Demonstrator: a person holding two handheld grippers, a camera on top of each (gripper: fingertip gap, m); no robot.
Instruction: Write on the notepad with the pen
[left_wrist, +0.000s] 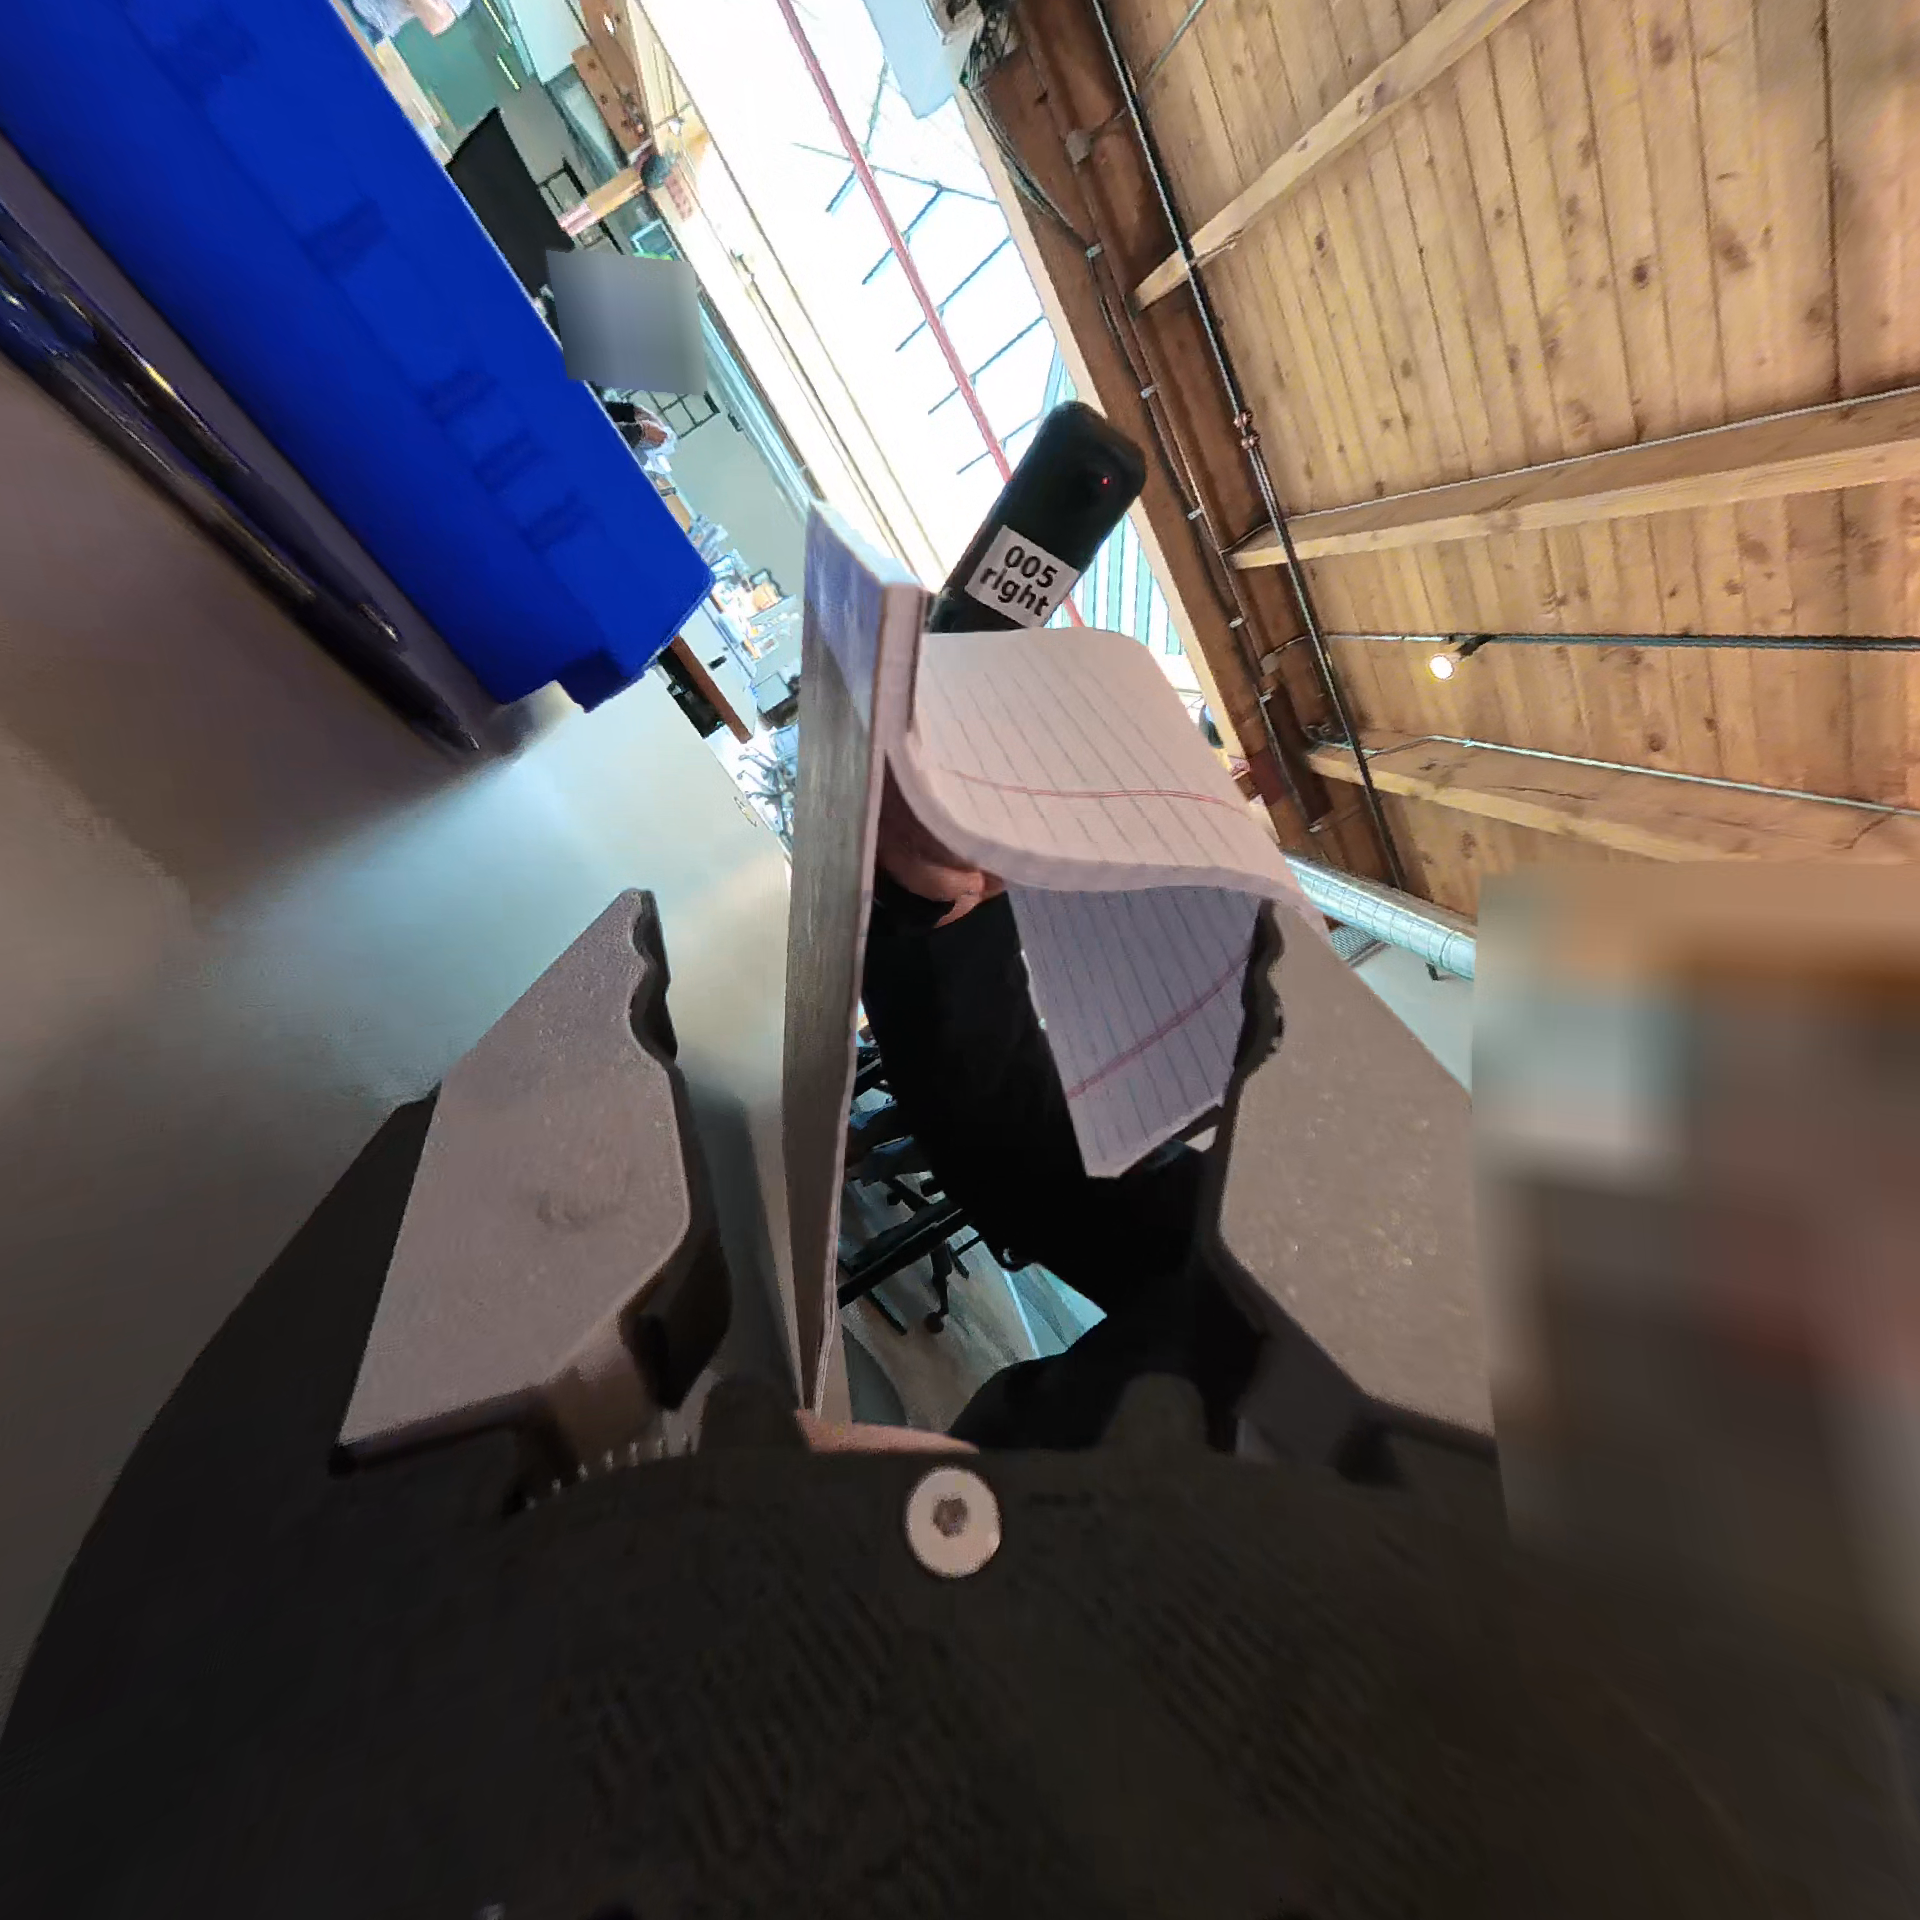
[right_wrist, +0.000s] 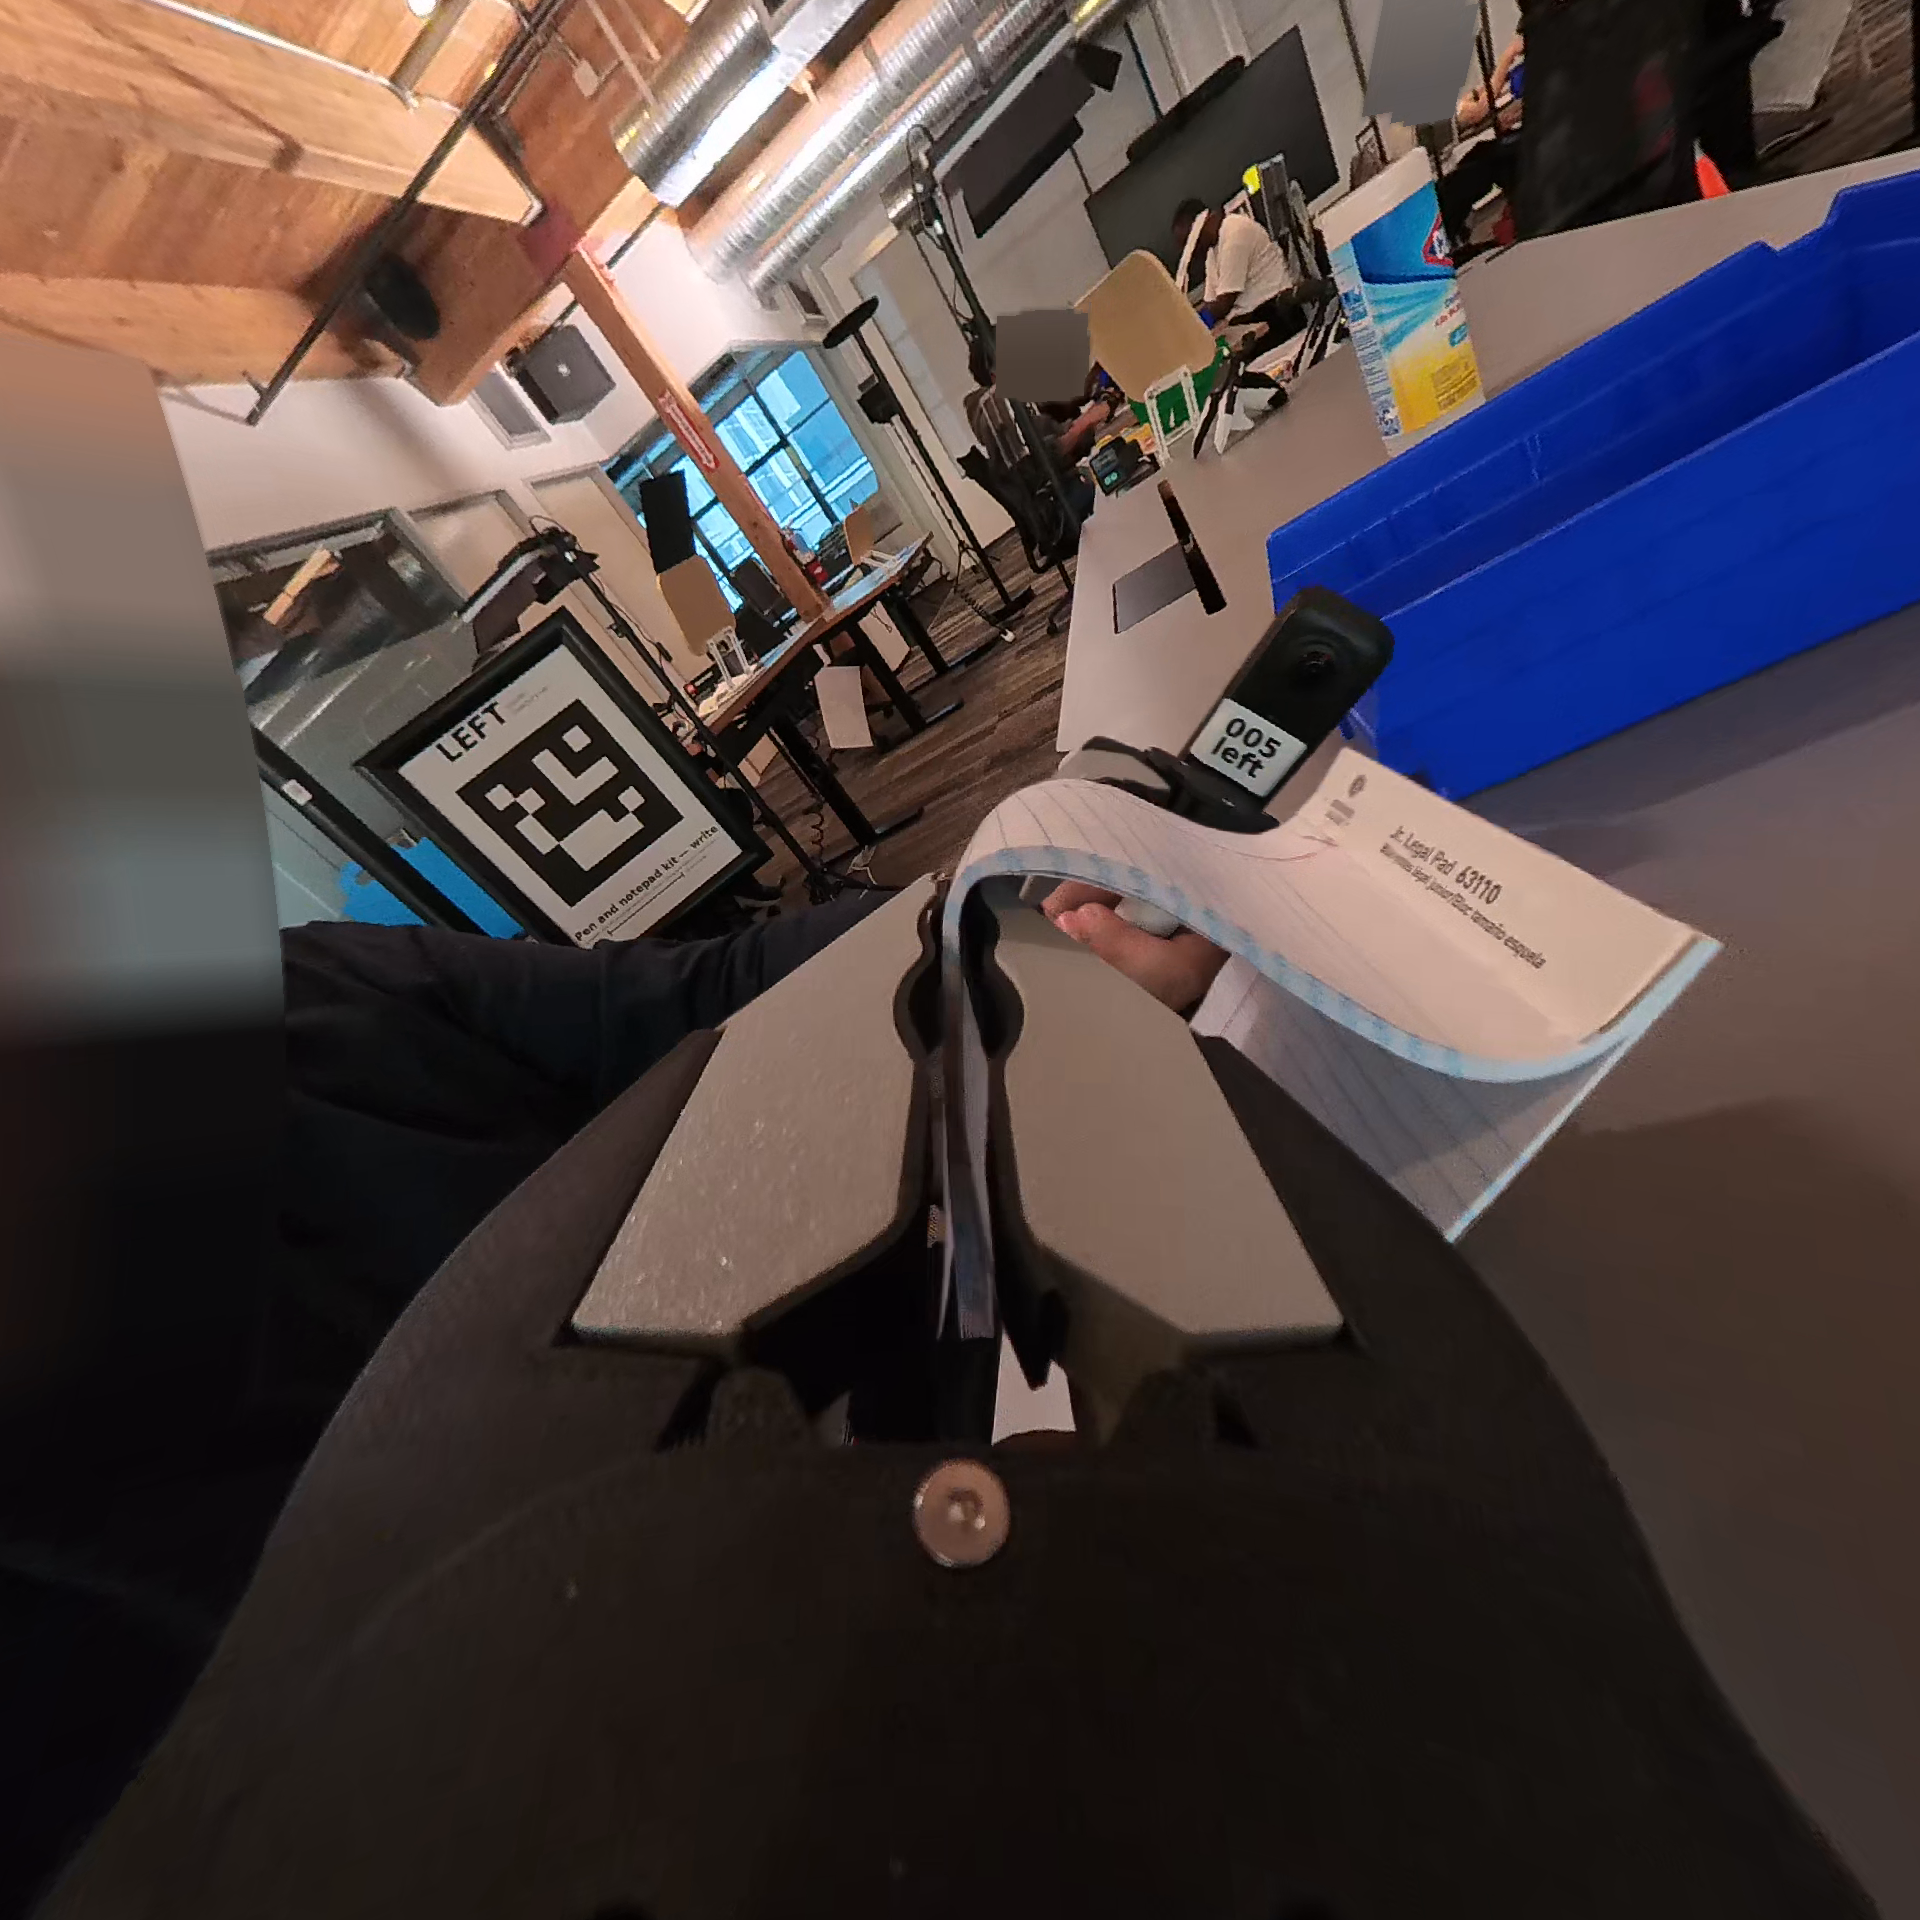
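The notepad (left_wrist: 831, 935) stands on edge between the fingers of my left gripper (left_wrist: 956, 925), its cardboard back facing left. The jaws stand wide apart and do not clamp it. Lined pages (left_wrist: 1070, 758) flop over to the right, against the right finger. My right gripper (right_wrist: 961, 935) is shut on a sheaf of the pad's pages (right_wrist: 966, 1143) and lifts them. The printed top sheet (right_wrist: 1455, 935) curls away to the right above the lined page (right_wrist: 1403, 1122) lying on the table. A hand (right_wrist: 1132, 940) shows under the curl. No pen is in view.
A blue plastic bin (right_wrist: 1610, 540) sits on the grey table (right_wrist: 1714, 1195) behind the pad and also shows in the left wrist view (left_wrist: 364, 312). A wipes canister (right_wrist: 1403, 301) stands beyond it. A framed marker sign (right_wrist: 571, 800) stands at the left. People sit at far desks.
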